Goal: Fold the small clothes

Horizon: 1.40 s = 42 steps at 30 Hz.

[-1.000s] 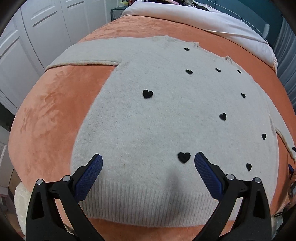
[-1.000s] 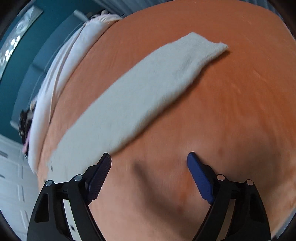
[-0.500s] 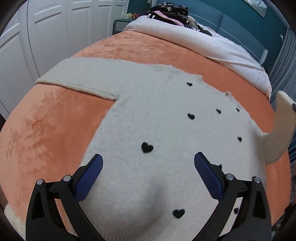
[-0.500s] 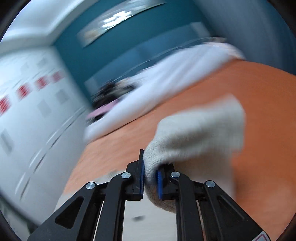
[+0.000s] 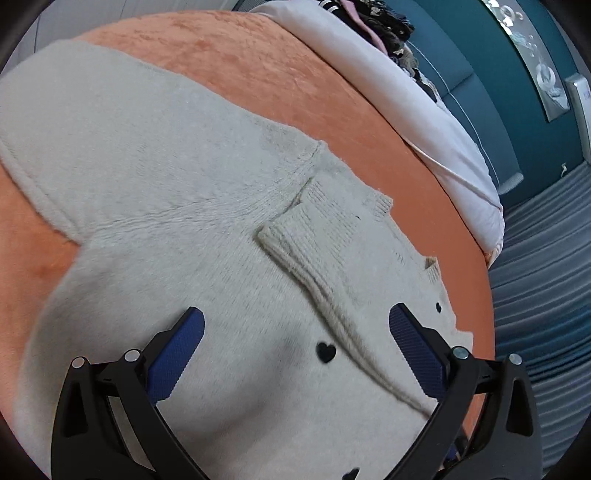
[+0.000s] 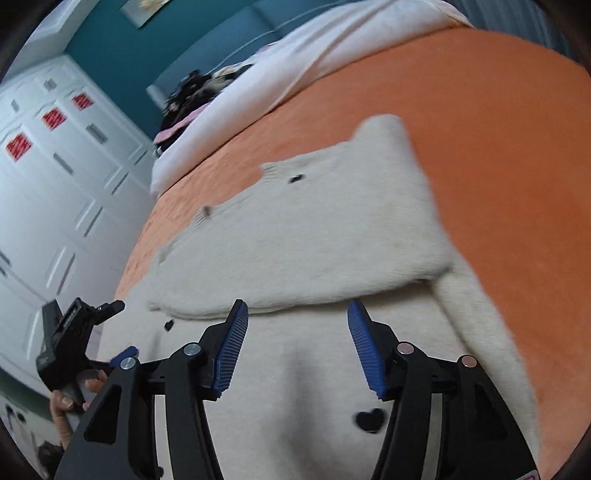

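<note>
A cream knit sweater (image 5: 177,177) with small black hearts lies flat on the orange blanket (image 5: 258,62). One sleeve (image 6: 332,236) is folded across its chest, and the ribbed cuff (image 5: 295,236) ends near the neckline. My left gripper (image 5: 295,319) hovers open over the upper body of the sweater, nothing between its pads. My right gripper (image 6: 295,308) is just in front of the folded sleeve's edge; its jaws are opening and hold nothing. The other sleeve (image 5: 55,122) stretches out to the left. The left gripper (image 6: 122,328) also shows in the right wrist view, held by a hand (image 6: 64,410).
A white duvet (image 5: 424,122) and a heap of dark clothes (image 5: 384,33) lie at the head of the bed against a teal headboard (image 5: 480,92). White wardrobe doors (image 6: 55,177) stand beside the bed. The blanket's edge (image 5: 487,295) drops off at the right.
The right gripper took hold of the sleeve, carried it over the sweater's body and let it go. The left gripper slid from the hem up toward the neckline and rolled.
</note>
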### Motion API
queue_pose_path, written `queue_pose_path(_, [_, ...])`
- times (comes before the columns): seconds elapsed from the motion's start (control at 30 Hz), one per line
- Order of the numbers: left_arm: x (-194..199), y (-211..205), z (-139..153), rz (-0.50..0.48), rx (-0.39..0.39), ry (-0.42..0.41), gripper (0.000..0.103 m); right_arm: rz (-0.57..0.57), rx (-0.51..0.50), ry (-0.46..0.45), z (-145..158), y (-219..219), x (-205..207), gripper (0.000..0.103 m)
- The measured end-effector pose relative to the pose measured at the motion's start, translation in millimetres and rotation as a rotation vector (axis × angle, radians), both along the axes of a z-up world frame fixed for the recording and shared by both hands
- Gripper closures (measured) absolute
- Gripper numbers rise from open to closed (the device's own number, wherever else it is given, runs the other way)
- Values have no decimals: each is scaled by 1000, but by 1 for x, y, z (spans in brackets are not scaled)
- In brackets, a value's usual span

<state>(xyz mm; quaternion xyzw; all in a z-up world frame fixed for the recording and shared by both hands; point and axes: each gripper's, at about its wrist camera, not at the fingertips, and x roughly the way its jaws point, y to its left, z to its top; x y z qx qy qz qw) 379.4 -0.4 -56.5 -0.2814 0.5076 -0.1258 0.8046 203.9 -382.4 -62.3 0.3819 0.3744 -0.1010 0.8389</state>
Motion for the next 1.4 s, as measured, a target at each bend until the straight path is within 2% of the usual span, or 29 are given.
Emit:
queue_pose_path(0.07, [16, -9, -11, 47, 10, 22, 6, -55, 65, 12, -19, -18, -7, 50])
queue_pose_path(0.13, [22, -23, -6, 70, 74, -4, 22, -89, 71, -14, -20, -32, -2, 66])
queue_pose_path(0.17, [25, -32, -3, 33, 94, -24, 55, -98, 61, -15, -18, -34, 3, 77])
queue_pose_path(0.2, [28, -41, 2, 5, 144, -23, 72, -99, 53, -22, -12, -38, 11, 95])
queue_pose_path(0.23, [27, -43, 10, 5, 167, -51, 78, -110, 44, -63, -1, -40, 13, 95])
queue_pose_path(0.27, [27, -41, 17, -14, 132, -92, 103, -116, 29, -124, 15, -38, 12, 95])
queue_pose_path(0.33, [16, -37, 38, -27, 85, -162, 103, -102, -35, -218, 47, -33, 8, 96])
queue_pose_path(0.4, [4, -32, 48, -20, 114, -222, 103, -93, -116, -235, 54, -29, 4, 96])
queue_pose_path(0.43, [1, -30, 41, -13, 145, -220, 103, -96, -150, -178, 41, -30, 7, 96])
queue_pose_path(0.47, [1, -29, 26, -11, 173, -188, 103, -96, -151, -62, 13, -36, 16, 96])
queue_pose_path(0.5, [4, -27, 5, -8, 192, -122, 103, -98, -127, 37, -13, -41, 18, 96])
queue_pose_path(0.53, [6, -24, -12, -7, 188, -60, 103, -106, -76, 19, -26, -44, 14, 99])
queue_pose_path(0.57, [4, -18, -24, -1, 156, -33, 103, -107, -85, -6, -18, -43, 10, 99])
queue_pose_path(0.63, [-2, -14, -19, 15, 135, -75, 103, -94, -142, -12, 2, -34, 9, 96])
queue_pose_path(0.67, [-3, -13, -14, 21, 111, -78, 98, -80, -161, -15, 9, -29, 8, 95])
queue_pose_path(0.73, [1, -11, -2, 42, 24, -94, 66, -65, -210, 7, 16, -17, 4, 90])
queue_pose_path(0.77, [3, -14, 4, 51, 11, -105, 39, -60, -223, 10, 15, -16, -1, 90])
queue_pose_path(0.8, [7, -17, 7, 62, 21, -114, 23, -57, -225, 12, 15, -13, -1, 89])
queue_pose_path(0.83, [13, -23, 7, 65, 42, -108, 22, -55, -221, 21, 12, -16, -5, 88])
queue_pose_path(0.87, [21, -29, 3, 47, 42, -92, 26, -55, -210, 36, 7, -18, -7, 87])
queue_pose_path(0.9, [33, -35, -8, 27, 50, -45, 53, -61, -197, 47, 1, -22, -11, 87])
queue_pose_path(0.93, [37, -40, -18, 26, 67, -4, 72, -65, -183, 48, -7, -24, -19, 87])
queue_pose_path(1.0, [38, -34, -16, 42, 36, -12, 95, -76, -169, 35, -6, -25, -18, 90])
queue_pose_path(1.07, [30, -26, 6, 40, -5, -87, 95, -81, -189, -41, 10, -24, -24, 93])
queue_pose_path(1.13, [20, -20, 20, 35, 20, -147, 95, -65, -216, -69, 21, -22, -23, 94])
queue_pose_path(1.2, [16, -16, 13, 41, 73, -143, 95, -56, -225, -14, 14, -23, -19, 94])
queue_pose_path(1.27, [18, -12, -13, 35, 96, -64, 95, -62, -200, 100, -7, -27, -17, 93])
queue_pose_path(1.33, [13, -6, -24, 34, 68, -63, 94, -80, -171, 68, -4, -26, -27, 93])
queue_pose_path(1.4, [10, -8, -20, 22, 93, -84, 94, -93, -230, 16, 17, -18, -36, 93])
